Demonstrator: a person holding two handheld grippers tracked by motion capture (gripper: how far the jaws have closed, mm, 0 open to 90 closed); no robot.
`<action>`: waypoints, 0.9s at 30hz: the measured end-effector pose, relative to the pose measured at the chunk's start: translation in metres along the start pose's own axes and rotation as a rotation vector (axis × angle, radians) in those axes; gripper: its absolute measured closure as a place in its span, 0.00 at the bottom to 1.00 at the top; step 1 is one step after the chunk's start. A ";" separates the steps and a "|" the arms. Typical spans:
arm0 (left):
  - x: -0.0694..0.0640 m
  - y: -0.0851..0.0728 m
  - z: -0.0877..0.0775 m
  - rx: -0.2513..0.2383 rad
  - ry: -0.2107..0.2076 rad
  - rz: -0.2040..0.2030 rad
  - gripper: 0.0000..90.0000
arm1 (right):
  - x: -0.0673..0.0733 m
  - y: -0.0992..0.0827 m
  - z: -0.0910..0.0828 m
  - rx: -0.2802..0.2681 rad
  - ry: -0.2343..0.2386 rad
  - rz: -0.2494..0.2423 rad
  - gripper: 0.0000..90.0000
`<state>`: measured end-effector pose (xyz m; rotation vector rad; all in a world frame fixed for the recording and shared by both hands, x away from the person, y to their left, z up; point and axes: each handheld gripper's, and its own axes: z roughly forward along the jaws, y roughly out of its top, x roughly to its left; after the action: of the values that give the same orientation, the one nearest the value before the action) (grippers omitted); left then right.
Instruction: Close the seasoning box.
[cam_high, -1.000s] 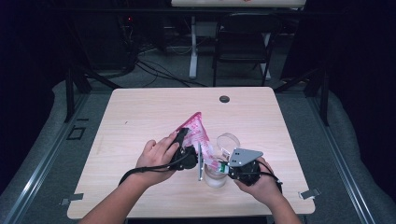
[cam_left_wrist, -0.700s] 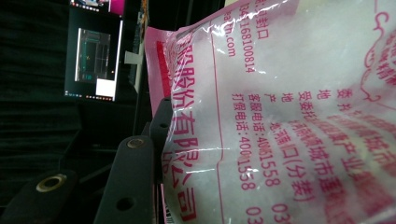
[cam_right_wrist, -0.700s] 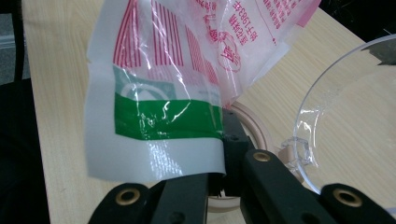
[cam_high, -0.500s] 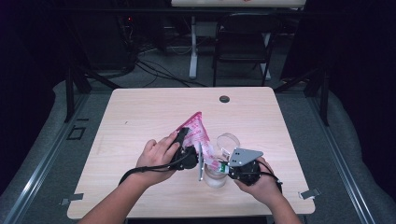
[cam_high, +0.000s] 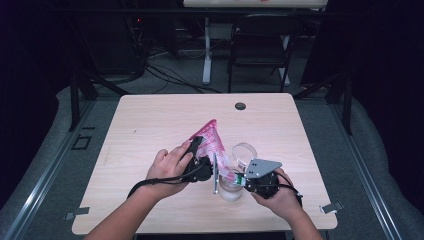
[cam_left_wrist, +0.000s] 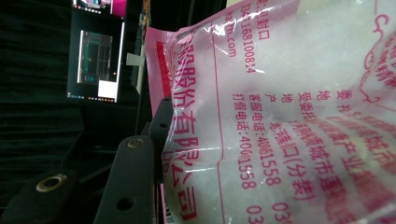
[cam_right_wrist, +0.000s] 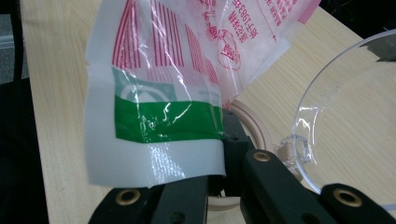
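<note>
Here the left tool (cam_high: 206, 161) clamps the body of the pink printed plastic bag (cam_high: 212, 142), raised above the worktop (cam_high: 150, 125). The right tool (cam_high: 240, 179) pinches the bag's green-striped corner, directly over the clear jar (cam_high: 231, 190); its lid (cam_high: 244, 150) lies just beside.

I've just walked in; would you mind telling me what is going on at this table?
A person at the wooden table is handling a pink printed plastic bag of white grains with a gripper in each hand. The left gripper holds the bag's body, and the right gripper is shut on its green-and-white corner. The bag slants down toward a clear jar standing between the hands. A clear lid lies just behind the jar. It looks like they are set to pour, though no grains are visibly falling.
</note>
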<state>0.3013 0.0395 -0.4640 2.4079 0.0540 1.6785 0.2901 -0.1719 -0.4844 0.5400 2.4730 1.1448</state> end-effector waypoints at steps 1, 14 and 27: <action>0.000 0.000 0.000 0.000 0.000 0.000 0.67 | 0.000 0.000 0.000 0.000 -0.002 -0.001 1.00; 0.000 0.000 0.000 0.002 0.001 0.001 0.67 | 0.000 -0.001 0.001 0.003 0.001 -0.001 1.00; 0.000 0.001 0.000 -0.001 0.004 0.001 0.67 | 0.000 -0.001 0.001 0.003 0.000 0.000 1.00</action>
<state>0.3010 0.0390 -0.4638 2.4043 0.0529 1.6832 0.2909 -0.1717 -0.4859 0.5413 2.4754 1.1415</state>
